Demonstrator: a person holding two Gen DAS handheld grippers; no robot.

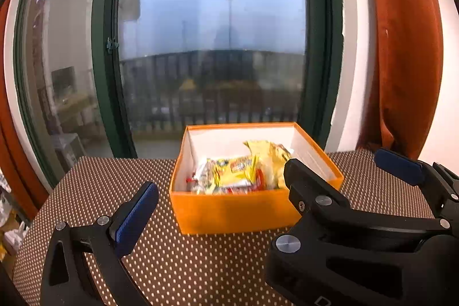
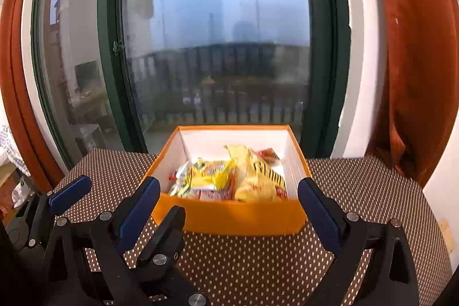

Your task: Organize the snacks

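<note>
1. Left wrist view: the left gripper [image 1: 221, 191] gapes wide and empty before the orange box [image 1: 229, 211] on the dotted worktop [image 1: 100, 179]. Yellow snack packets [image 1: 246, 171] lie inside, blurred; its right finger hides the box's near right corner.
2. Right wrist view: the right gripper [image 2: 229, 198], wide apart and empty, frames the box [image 2: 232, 214]; a red packet [image 2: 268, 154], probably, shows at the back. Window [image 2: 218, 33] and rust curtain [image 2: 416, 48] stand behind.

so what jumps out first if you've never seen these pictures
The open orange cardboard box in the middle of the brown polka-dot tabletop, with yellow snack packets piled inside. Behind it stands a tall green-framed window with rust-orange curtains at the sides. Both tools, left and right, hang open and empty before the box.
</note>
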